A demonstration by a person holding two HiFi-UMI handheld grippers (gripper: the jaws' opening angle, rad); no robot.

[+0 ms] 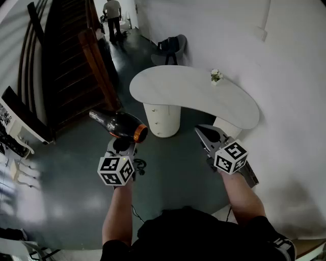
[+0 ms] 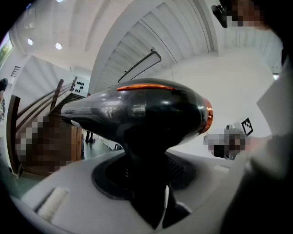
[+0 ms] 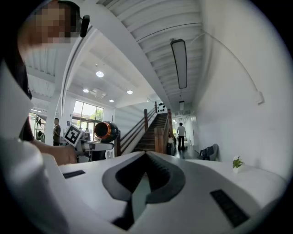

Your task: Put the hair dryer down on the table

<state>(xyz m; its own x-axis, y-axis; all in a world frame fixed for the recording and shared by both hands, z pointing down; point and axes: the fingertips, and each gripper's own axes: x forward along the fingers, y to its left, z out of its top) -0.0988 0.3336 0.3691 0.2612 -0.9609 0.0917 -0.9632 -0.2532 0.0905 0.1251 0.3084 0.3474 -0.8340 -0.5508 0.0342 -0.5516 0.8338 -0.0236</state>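
Observation:
A black hair dryer (image 1: 119, 125) with an orange ring at its rear stands up from my left gripper (image 1: 122, 145), held in the air left of the table. In the left gripper view the jaws (image 2: 146, 183) are shut on the dryer's handle, and its body (image 2: 137, 114) lies across the view with the nozzle pointing left. My right gripper (image 1: 206, 133) hovers at the white table's near edge, shut with nothing in it (image 3: 146, 157). The right gripper view shows the hair dryer (image 3: 104, 131) at the left. The curved white table (image 1: 193, 94) lies ahead of both grippers.
A small potted plant (image 1: 216, 76) stands on the table's far right. A dark chair (image 1: 170, 48) is behind the table by the white wall. A wooden staircase (image 1: 76, 56) rises at the left, and a person (image 1: 112, 15) stands far back. The floor is dark.

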